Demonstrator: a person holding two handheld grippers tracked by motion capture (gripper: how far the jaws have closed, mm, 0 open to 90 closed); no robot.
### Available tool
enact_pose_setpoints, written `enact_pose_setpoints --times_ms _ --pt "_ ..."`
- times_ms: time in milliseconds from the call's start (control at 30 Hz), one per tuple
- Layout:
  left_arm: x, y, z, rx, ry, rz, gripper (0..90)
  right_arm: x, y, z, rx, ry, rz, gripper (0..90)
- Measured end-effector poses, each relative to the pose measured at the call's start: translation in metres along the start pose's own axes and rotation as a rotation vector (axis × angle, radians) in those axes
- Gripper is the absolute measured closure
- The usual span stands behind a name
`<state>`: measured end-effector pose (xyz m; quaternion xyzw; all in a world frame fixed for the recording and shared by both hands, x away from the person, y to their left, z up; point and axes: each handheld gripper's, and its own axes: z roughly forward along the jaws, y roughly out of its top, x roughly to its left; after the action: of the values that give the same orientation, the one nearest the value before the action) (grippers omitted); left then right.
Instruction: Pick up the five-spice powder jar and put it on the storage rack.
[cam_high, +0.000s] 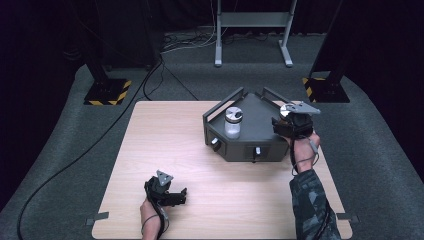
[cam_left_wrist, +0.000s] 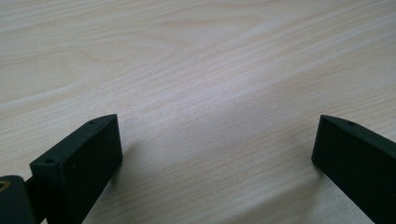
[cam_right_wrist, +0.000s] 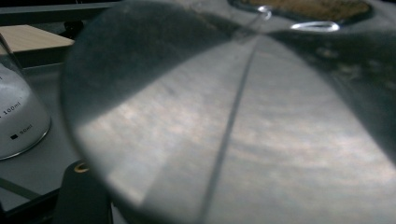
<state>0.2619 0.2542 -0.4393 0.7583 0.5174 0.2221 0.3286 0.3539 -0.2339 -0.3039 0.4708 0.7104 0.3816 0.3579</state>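
Observation:
A dark grey box (cam_high: 265, 145) with a railed top stands at the table's far right. On its top stands a glass jar (cam_high: 233, 122) of white material, which sits at the left edge of the right gripper view (cam_right_wrist: 18, 116) with volume marks on its wall. My right gripper (cam_high: 281, 121) hovers over the box's right end, shut on a round grey metal piece (cam_high: 288, 110). This piece (cam_right_wrist: 224, 121) looms close and blurred in the right gripper view, above one finger (cam_right_wrist: 81, 198). My left gripper (cam_high: 183, 195) rests low on the near left of the table, open over bare wood (cam_left_wrist: 217, 154).
The box front carries two knobs (cam_high: 215, 143) (cam_high: 257, 150). The wooden table (cam_high: 165, 145) sits on grey floor. Black cables (cam_high: 100, 145) run across the floor at left. Stand bases with yellow-black tape (cam_high: 107, 92) and a metal frame (cam_high: 252, 30) stand behind.

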Motion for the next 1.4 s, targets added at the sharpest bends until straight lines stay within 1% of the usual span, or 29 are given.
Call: enact_pose_setpoints --times_ms 133,333,967,1400 --pt "0.000 0.000 0.000 -0.001 0.000 0.002 1.5 0.000 -0.002 0.004 0.007 0.001 -0.002 29.7" --pt "0.000 0.000 0.000 0.001 0.000 0.004 1.6 -0.001 -0.004 0.009 0.010 0.001 0.006 29.7" --pt "0.000 0.000 0.000 0.001 0.000 0.004 1.6 -0.005 -0.010 0.016 0.003 0.019 0.030 29.7" --pt "0.000 0.000 0.000 0.000 -0.001 0.005 1.9 -0.007 -0.014 0.025 0.024 0.025 0.049 29.7"
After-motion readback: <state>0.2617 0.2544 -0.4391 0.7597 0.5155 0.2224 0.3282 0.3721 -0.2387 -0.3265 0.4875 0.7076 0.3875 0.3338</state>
